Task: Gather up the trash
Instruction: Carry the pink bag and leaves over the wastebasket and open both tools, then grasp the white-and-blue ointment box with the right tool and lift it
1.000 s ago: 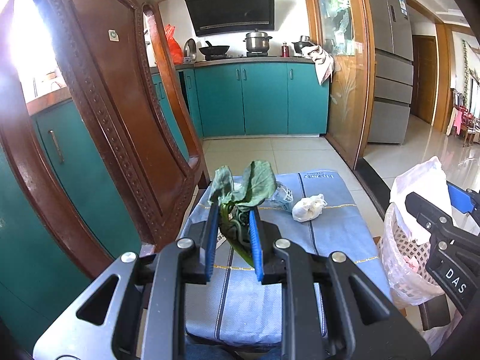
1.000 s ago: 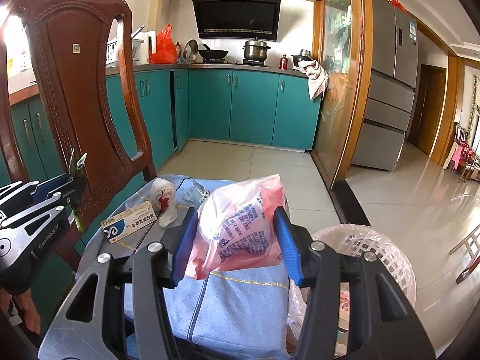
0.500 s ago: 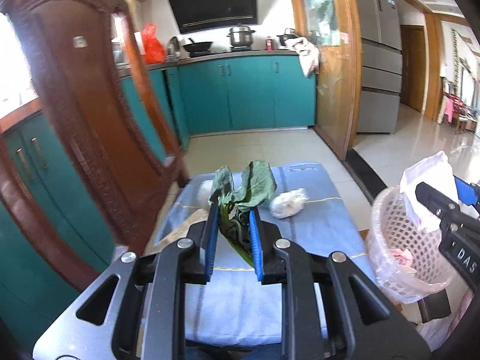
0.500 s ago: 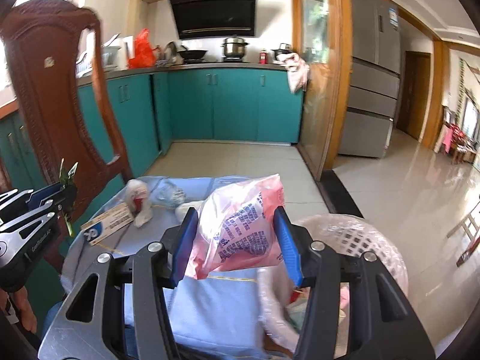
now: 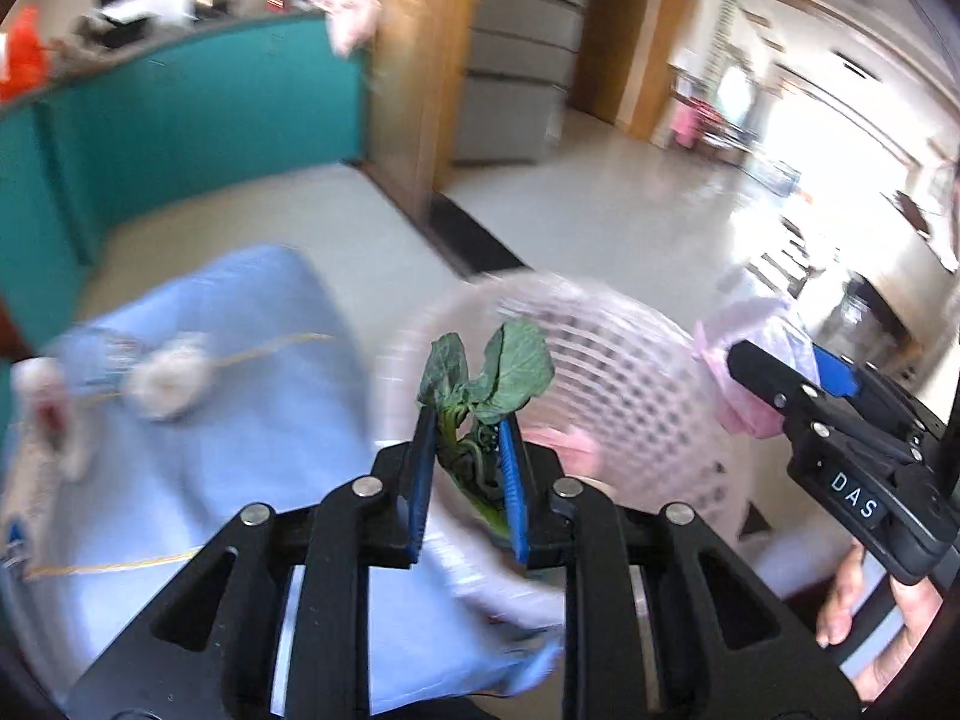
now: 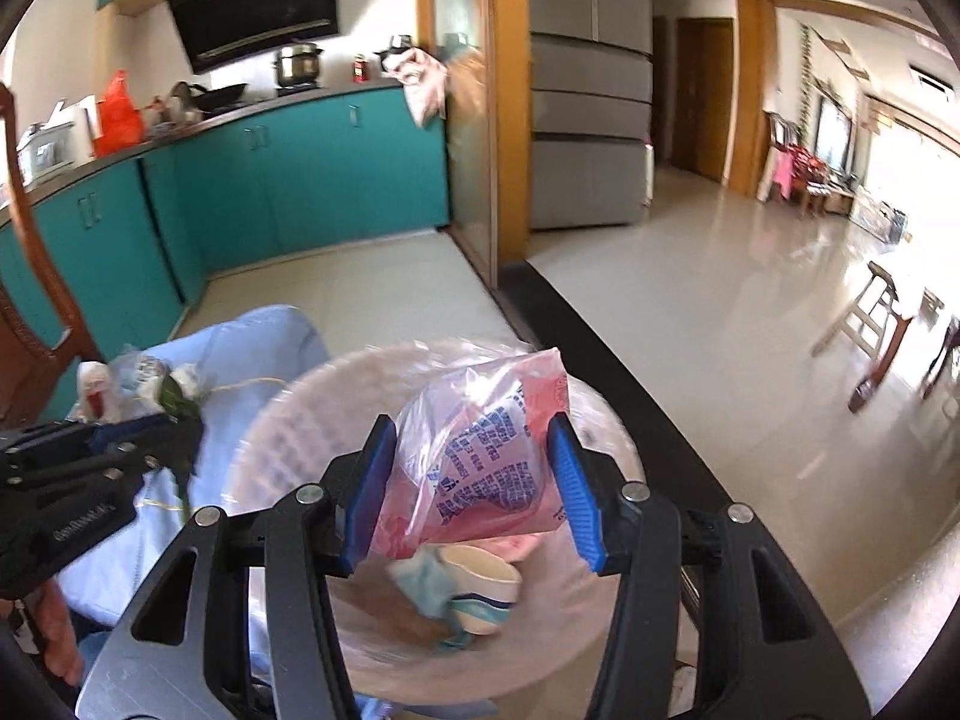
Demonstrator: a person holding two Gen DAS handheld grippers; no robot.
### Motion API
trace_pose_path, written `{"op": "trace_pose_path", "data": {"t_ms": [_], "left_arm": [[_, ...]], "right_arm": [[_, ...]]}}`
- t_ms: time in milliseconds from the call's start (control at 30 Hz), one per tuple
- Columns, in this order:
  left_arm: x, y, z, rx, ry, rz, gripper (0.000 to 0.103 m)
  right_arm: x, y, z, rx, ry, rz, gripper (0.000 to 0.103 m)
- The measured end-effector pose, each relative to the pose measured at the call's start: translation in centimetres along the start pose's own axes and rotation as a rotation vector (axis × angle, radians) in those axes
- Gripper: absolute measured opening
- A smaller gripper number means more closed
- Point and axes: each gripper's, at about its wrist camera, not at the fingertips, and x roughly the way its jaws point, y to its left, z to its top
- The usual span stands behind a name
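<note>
Above the pale pink perforated plastic waste basket, the right gripper held a crumpled pink and clear plastic bag with blue print between its blue pads, the jaws moderately apart and pressing the bag's sides. Inside the basket lay a white and blue paper cup among other refuse. Beside it, the left gripper carried a wilted green leafy vegetable stalk; its narrow jaws were opening, with the stalk between the pads and standing over the basket's near rim. Left of the basket, a light blue cloth-covered surface bore a crumpled white tissue wad and further blurred litter at its far edge. A person's hand gripped the right tool's handle.
</note>
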Motion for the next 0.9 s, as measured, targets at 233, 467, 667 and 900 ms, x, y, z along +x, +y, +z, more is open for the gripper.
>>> {"op": "trace_pose_path", "data": {"t_ms": [233,467,667,900], "left_arm": [[2.5,-0.1,-0.1,0.048,0.011,0.102,0.083],[0.0,5.9,-2.8,-0.052,-0.001,0.366,0.078],[-4.2,12.6,-7.6,-0.198,0.028,0.509,0.069],[-10.2,16.1,-10.7,-0.252,0.0,0.594,0.069]], "right_arm": [[2.0,-1.3,-0.3,0.035,0.04,-0.029,0.065],[3.9,2.2,-0.8,-0.008,0.071,0.073,0.066],[5.4,11.0,-0.2,-0.116,0.087,0.252,0.066],[8.3,27.4,1.8,-0.187,0.201,0.616,0.066]]}}
